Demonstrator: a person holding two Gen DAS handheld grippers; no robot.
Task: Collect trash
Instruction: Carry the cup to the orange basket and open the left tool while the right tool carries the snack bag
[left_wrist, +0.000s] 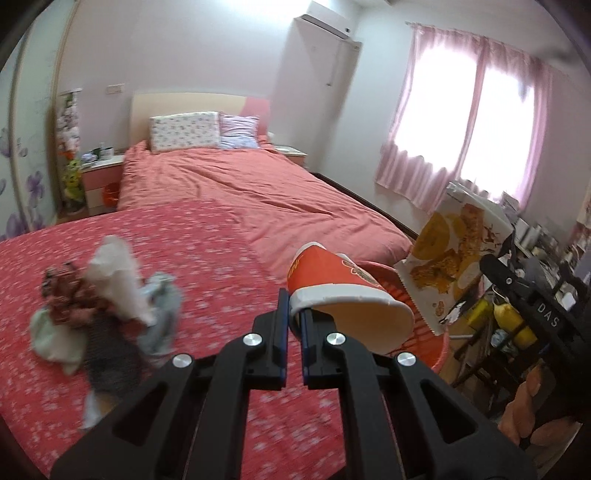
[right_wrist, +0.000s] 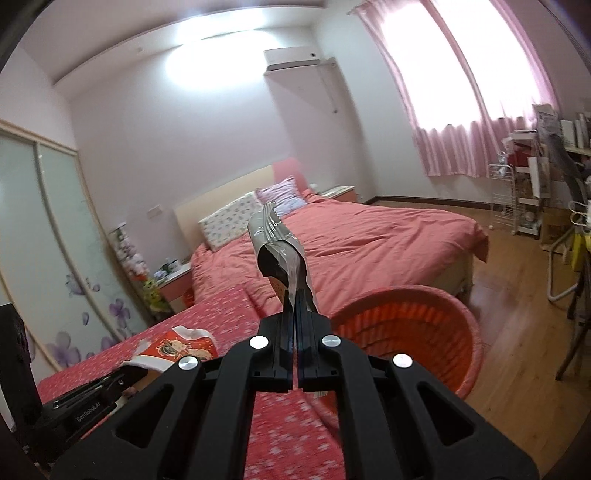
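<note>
Left black two-finger gripper (left_wrist: 294, 314): jaws clamped on the white rolled rim of an orange paper cup (left_wrist: 332, 284). The cup lies on its side in the grip, its long axis running from the closed base at upper left to the open mouth at lower right, mouth turned toward the camera and to the right. It hangs above the near edge of the red flower-print bedspread (left_wrist: 184, 251), just in front of the orange slatted plastic basket (left_wrist: 439, 350).

Right black two-finger gripper (right_wrist: 295, 299): jaws pressed together on the lower end of a flattened foil snack bag (right_wrist: 277, 243). The bag stands nearly upright, long axis vertical, crimped top edge uppermost, silver lining facing the right wrist camera and its printed side showing in the left wrist view. It is held just left of the basket's rim.

Crumpled tissues and wrappers (left_wrist: 107, 295): a blurred heap on the bedspread, well left of the cup.
</note>
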